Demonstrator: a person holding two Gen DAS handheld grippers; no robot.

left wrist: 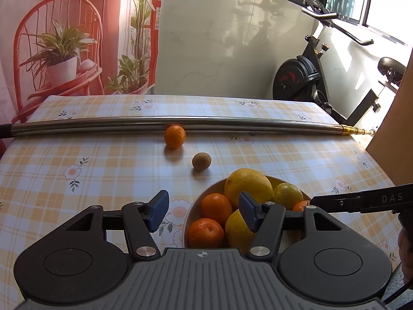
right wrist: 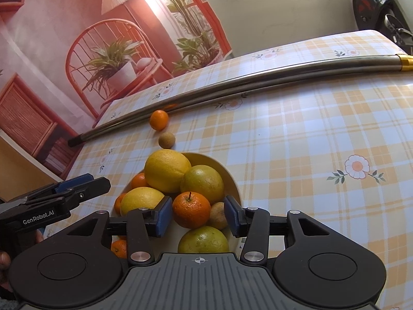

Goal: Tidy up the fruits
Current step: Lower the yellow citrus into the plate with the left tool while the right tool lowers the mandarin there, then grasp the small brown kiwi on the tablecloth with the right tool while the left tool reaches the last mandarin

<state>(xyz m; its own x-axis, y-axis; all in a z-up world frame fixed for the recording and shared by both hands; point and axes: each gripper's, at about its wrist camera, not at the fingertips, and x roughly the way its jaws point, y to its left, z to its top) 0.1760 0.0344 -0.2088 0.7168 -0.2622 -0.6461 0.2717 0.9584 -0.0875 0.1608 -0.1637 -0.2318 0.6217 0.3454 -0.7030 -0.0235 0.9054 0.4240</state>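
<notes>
Mandarin (right wrist: 191,209) between right gripper (right wrist: 198,217) pads — untouched, in bowl (right wrist: 233,180)

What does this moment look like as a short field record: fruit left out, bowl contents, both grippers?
loose fruit: small orange mandarin beside the long steel pole; brown kiwi nearer the bowl
bowl: cream round bowl, piled with yellow, greenish and orange citrus
left gripper: open, empty, over the bowl's near left edge
right gripper: open, straddling a stemmed orange mandarin in the bowl, pads apart from it
surface: checked floral tablecloth
</notes>
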